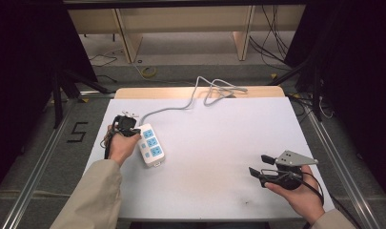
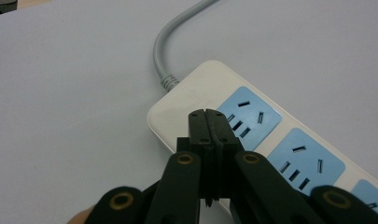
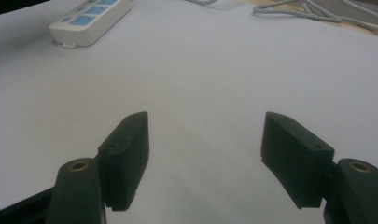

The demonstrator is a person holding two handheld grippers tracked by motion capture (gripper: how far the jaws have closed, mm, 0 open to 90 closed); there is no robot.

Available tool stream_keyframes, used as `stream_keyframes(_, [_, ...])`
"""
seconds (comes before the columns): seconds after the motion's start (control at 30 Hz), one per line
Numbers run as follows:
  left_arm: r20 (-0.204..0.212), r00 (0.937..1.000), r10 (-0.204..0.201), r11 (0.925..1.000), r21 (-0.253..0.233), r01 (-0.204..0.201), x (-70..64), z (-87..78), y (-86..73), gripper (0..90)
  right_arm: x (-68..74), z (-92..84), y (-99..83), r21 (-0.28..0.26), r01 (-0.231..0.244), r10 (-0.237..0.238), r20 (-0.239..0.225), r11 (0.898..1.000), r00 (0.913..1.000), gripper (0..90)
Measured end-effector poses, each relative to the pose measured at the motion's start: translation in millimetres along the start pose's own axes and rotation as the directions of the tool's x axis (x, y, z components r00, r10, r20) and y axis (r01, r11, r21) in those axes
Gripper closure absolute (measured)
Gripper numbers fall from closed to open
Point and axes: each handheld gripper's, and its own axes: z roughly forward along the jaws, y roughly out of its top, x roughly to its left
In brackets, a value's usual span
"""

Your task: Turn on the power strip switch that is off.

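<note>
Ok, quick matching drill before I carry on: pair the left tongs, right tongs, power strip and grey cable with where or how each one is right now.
Things:
1. left tongs
2. right tongs
3. power strip
4. grey cable

States:
A. runs to the far edge of the table and loops there
B. jaws wide apart, nothing between them, over bare table
C. jaws shut together, tips at the cable end of the strip
D. lies flat on the white table, blue sockets facing up

Pairs: 1-C, 2-B, 3-D, 4-A
</note>
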Motion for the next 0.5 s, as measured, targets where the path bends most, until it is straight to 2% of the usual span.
stream_keyframes(0.5, [0.007, 1.0000, 0.000, 0.9998, 0.019, 0.000, 0.0, 3.0, -0.5, 89.9, 0.4, 0.0, 0.2, -0.001, -0.002, 0.002, 0.000, 1.000, 1.0000, 33.0])
